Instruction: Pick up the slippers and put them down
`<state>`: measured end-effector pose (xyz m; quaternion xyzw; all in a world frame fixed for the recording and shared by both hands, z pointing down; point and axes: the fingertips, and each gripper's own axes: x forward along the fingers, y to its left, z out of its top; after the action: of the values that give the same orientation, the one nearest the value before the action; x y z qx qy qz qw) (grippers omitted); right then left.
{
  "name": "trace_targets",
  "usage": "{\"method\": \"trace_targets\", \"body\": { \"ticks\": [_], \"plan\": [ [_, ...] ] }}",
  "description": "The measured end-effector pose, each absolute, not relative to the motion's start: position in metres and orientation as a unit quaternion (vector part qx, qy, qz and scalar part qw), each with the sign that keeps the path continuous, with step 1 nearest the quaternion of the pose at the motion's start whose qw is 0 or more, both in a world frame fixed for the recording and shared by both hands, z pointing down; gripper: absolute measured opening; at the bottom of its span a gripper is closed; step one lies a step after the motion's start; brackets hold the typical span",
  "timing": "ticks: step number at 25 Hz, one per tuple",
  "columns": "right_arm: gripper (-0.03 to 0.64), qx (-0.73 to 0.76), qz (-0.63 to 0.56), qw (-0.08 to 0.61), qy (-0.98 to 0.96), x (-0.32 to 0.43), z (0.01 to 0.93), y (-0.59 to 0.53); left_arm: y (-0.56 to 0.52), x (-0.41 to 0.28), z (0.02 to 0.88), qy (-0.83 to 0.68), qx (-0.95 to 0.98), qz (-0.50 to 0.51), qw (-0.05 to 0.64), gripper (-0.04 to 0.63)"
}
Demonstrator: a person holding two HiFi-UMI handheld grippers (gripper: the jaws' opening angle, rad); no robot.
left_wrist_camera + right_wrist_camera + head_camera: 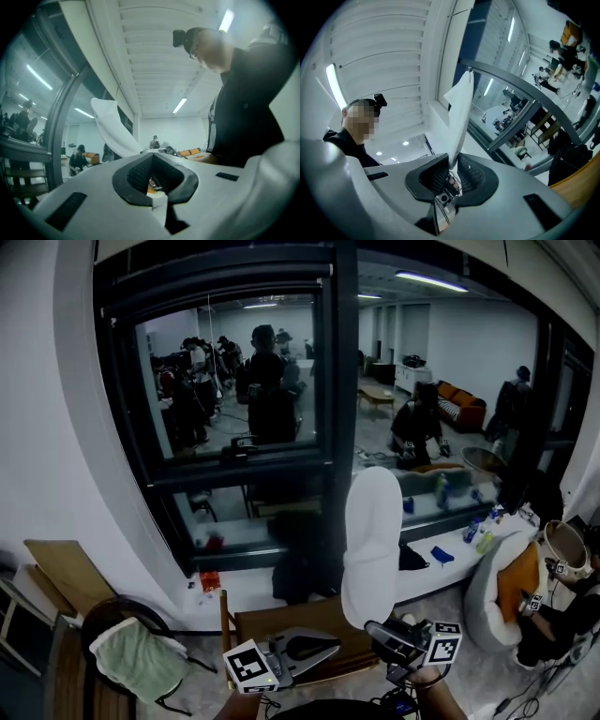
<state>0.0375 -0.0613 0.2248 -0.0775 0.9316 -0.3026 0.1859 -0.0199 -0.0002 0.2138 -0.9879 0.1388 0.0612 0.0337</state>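
A white slipper (372, 540) stands upright in the air in front of the dark window frame. My right gripper (380, 632) is shut on its lower end. In the right gripper view the slipper (460, 112) shows edge-on and rises from between the dark pads of the right gripper (453, 164). My left gripper (314, 646) sits just left of it, low in the head view, with nothing in it. In the left gripper view the jaws of the left gripper (152, 157) meet at their tips, and the slipper (112, 129) hangs beyond them to the left. I see only one slipper.
A wooden bench (281, 622) lies below the grippers. A chair with a green cloth (136, 660) is at lower left, a white armchair with an orange cushion (511, 582) at right. The window frame (335, 381) is straight ahead. Several people are behind the glass.
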Motion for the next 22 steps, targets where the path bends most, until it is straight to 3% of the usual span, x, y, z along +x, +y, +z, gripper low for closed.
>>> {"method": "trace_targets", "body": {
  "ticks": [9,22],
  "plan": [
    [0.063,-0.1,-0.344,0.182,0.916,0.052,0.265,-0.066,-0.002,-0.022,0.25,0.142,-0.987,0.072,-0.026,0.011],
    [0.063,-0.163,-0.454,0.125,0.867,0.092,0.405,-0.095,-0.027,0.019,0.339,0.142,-0.972,0.061,-0.177,0.011]
  ]
}}
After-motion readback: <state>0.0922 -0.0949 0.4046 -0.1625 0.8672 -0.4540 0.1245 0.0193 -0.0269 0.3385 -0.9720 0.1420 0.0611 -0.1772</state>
